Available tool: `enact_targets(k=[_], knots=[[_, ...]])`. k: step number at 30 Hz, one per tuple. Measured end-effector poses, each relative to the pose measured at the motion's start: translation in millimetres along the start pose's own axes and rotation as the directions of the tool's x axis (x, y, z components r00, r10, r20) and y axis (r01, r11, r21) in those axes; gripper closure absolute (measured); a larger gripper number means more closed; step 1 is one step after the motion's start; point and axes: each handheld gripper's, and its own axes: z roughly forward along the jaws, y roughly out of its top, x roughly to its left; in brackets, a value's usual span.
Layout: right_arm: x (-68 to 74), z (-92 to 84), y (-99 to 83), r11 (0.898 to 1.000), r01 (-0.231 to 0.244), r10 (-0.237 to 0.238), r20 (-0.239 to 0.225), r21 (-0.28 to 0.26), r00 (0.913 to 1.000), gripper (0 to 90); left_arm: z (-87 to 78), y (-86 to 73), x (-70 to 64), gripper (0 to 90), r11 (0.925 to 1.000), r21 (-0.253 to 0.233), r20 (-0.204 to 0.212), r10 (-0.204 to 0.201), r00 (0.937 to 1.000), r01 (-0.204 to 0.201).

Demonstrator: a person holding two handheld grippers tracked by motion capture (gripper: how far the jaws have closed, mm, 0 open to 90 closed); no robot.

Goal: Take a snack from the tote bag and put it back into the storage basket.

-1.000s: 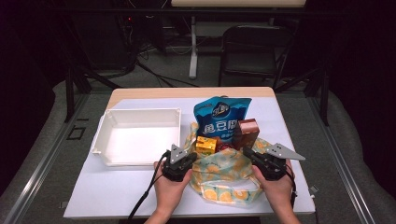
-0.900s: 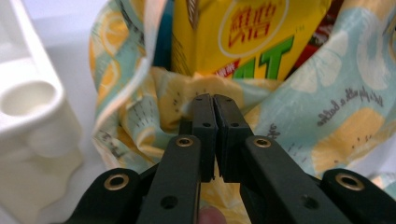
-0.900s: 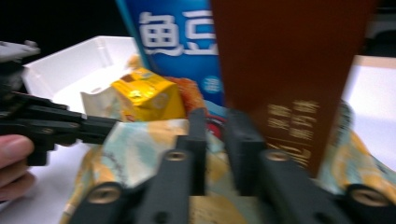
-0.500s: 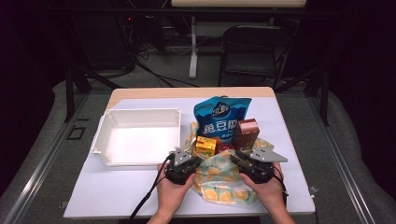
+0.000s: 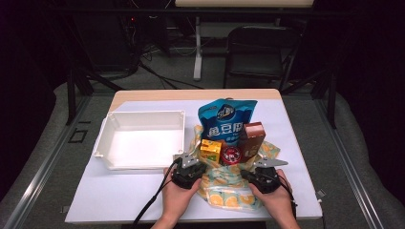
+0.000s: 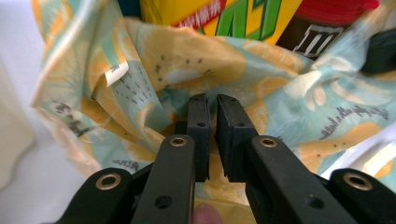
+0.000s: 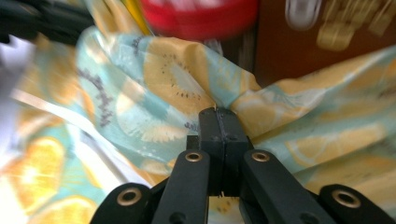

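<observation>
- While both tongs grip the fruit-print bag (image 5: pixel 229 183), the job looks to me like drawing its mouth wide, so the pulls should run apart from each other and stay even.
- Left gripper (image 6: pixel 211 105): jaws nearly together, a slim gap showing between the pads, with a fold of the printed fabric caught low between them. I would judge this hold the weaker one; it should be firmed up before any hard pull.
- Right gripper (image 7: pixel 218 116): jaws fully pinched on a gathered ridge of the same bag, cloth bunching out to both sides of the tips.
- Just beyond the left tips stands the yellow carton (image 5: pixel 210 150); just beyond the right tips sit the red-lidded jar (image 5: pixel 232 155) and the brown box (image 5: pixel 251 140); the blue pouch (image 5: pixel 226 119) stands further off behind them.
- Since those goods crowd close ahead of both tips, pull sideways and slightly up, not forward, or they may topple.
- Well off past the left gripper's outer side lies the white tray (image 5: pixel 109 160); keep the bag's slack from dragging toward it.
- Slipping fabric is the chief risk, so move slowly.
</observation>
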Motion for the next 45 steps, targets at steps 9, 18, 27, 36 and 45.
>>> enact_targets(k=[9,18,27,36,45], knots=[[-6.0,-9.3,-1.0,0.998,-0.009,0.005,-0.061,-0.060,0.9981,74.4,-7.4,2.2,1.0,80.4,0.9998,-0.021,0.004,0.001,1.0000,0.000],[-18.4,-52.8,7.9,0.953,-0.019,0.045,0.081,-0.301,0.9957,63.2,-39.8,12.3,2.1,68.4,0.9822,-0.188,-0.045,-0.002,0.9990,-0.007],[-50.4,-36.2,17.7,0.930,-0.109,0.168,0.145,-0.351,0.9750,66.2,-25.3,14.2,7.1,65.0,0.9880,-0.152,-0.099,-0.041,0.9943,0.026],[-66.4,1.0,15.0,0.963,-0.183,0.211,0.137,-0.197,0.9677,87.7,-5.6,6.2,6.3,85.0,0.9972,-0.068,-0.108,-0.037,0.9935,0.030],[-75.8,10.7,7.8,0.970,-0.219,0.234,0.158,-0.109,0.9592,84.5,3.7,2.3,10.9,89.5,0.9986,0.022,-0.080,-0.047,0.9957,0.049]])
